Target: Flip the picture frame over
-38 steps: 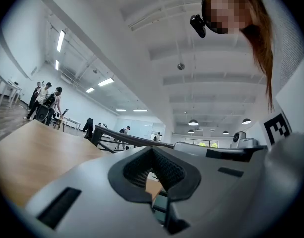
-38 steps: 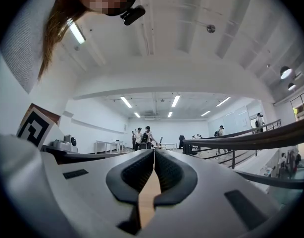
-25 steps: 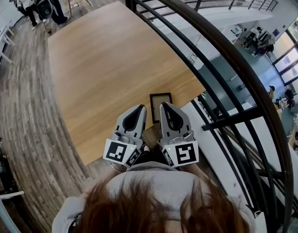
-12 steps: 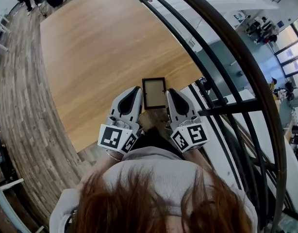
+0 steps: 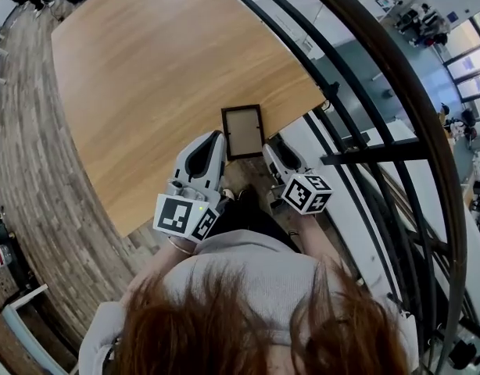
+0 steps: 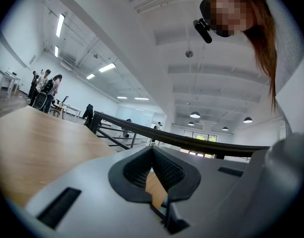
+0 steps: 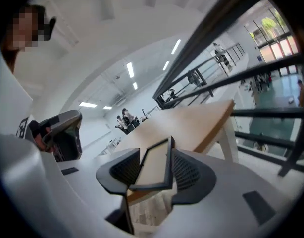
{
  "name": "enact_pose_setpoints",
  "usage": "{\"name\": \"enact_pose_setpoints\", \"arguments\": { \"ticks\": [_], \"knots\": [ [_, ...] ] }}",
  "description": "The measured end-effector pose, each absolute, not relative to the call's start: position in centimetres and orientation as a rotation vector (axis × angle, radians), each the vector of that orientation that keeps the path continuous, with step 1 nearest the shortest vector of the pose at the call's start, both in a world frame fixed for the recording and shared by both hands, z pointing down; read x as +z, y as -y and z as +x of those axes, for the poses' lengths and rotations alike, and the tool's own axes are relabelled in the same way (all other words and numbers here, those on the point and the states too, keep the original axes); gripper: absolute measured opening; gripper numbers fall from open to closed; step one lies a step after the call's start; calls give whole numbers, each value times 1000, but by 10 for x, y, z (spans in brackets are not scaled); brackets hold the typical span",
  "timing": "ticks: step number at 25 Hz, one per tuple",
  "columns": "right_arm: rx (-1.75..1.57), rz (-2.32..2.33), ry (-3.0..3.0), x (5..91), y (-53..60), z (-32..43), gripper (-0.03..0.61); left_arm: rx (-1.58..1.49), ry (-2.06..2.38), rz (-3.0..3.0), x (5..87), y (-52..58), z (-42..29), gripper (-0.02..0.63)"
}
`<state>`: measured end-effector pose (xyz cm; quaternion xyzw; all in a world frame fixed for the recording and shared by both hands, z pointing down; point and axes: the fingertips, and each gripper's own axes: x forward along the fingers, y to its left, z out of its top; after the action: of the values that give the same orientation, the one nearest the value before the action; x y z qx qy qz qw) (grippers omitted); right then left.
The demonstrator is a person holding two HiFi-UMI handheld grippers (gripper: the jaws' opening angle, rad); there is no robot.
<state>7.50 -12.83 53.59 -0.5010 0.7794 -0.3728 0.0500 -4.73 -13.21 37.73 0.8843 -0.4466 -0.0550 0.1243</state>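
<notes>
Frame [image 5: 242,131] lies flat on table [image 5: 146,76], near its front edge by the R corner. Long axis runs away from the person, roughly in line w/ both grippers.

R gripper [image 5: 271,148] is nearer: tip at the frame's near-R corner, jaws spread, frame lined up in the gap. Contact can't be told.

L gripper [image 5: 213,141] sits just beside the frame's L edge, jaws parted a little, only tabletop between them.

No brand or text readable, just square markers on the cubes [image 5: 306,194].
</notes>
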Motion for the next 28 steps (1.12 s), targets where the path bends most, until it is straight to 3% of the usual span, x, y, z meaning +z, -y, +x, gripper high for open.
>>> {"name": "enact_pose_setpoints", "arguments": {
  "ticks": [3,9,20,21,23,28],
  "knots": [
    [-1314,-1432,-2306,577,125,77,221,-140,1289,2586,385,131,-42,6],
    [-1607,-1092,-1989,601,119,60,229,-94,1290,2597,383,118,-49,6],
    [-1652,-895,-1781,598,141,58,224,-86,1314,2586,387,118,-55,6],
    [-1650,-911,-1789,600,140,59,212,-86,1315,2585,387,118,-55,6],
    [-1648,-938,-1776,601,140,61,95,-89,1320,2582,386,118,-56,6],
    [-1650,-940,-1751,599,137,61,87,-94,1328,2582,384,118,-60,6]
  ]
}}
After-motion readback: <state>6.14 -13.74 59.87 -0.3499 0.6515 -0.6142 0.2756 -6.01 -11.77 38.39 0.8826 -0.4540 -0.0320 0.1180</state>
